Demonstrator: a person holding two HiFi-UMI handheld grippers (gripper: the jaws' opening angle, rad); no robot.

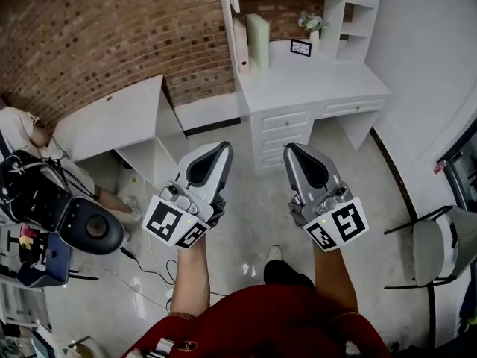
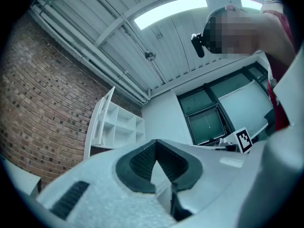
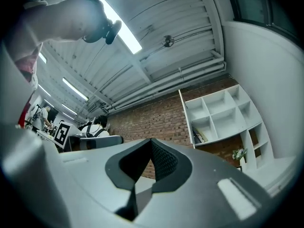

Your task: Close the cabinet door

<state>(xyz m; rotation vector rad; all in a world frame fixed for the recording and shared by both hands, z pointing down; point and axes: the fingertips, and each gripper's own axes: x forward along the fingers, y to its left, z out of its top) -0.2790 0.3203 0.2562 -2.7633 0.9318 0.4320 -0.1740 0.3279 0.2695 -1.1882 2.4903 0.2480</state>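
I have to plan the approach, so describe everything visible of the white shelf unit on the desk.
The white shelf unit looks like painted wood, divided into open square compartments. It stands upright on a white desk against the brick wall. The door at its left side hangs open. A small flower pot and a framed picture sit in its lower part.

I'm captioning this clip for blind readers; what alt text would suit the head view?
Seen from above, a person in a red top holds the grey left gripper and right gripper, both shut and empty, over a pale floor. Ahead stands a white desk with drawers and shelves against a red brick wall.
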